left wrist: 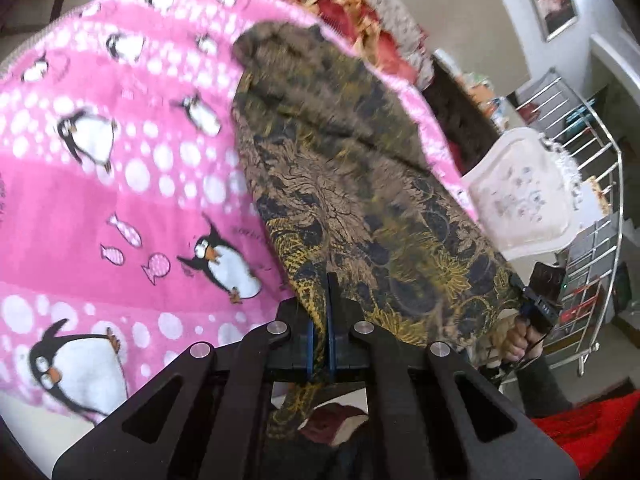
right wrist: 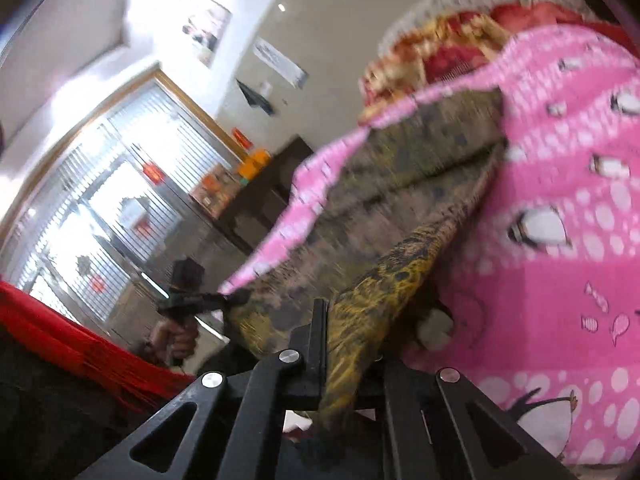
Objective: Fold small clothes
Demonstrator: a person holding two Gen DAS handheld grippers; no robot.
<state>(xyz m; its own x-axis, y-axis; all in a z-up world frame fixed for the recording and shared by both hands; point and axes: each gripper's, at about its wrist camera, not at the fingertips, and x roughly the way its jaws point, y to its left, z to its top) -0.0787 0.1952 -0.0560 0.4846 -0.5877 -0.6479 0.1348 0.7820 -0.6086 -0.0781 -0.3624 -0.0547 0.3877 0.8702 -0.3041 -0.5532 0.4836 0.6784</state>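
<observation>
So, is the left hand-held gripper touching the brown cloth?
Touching. In the left wrist view the left hand-held gripper is shut on the brown cloth, and the fabric runs between its two fingers.

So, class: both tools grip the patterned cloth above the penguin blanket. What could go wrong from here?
1. The left tool pinches only a thin edge of the patterned cloth; it may slip out.
2. The cloth hangs bunched between that and the right tool, so the fold may crease.
3. It may drag the penguin blanket askew.

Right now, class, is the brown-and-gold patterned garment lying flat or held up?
Held up: both edges are pinched, by the left hand-held gripper and the right hand-held gripper, garment stretched over the pink penguin blanket.
</observation>
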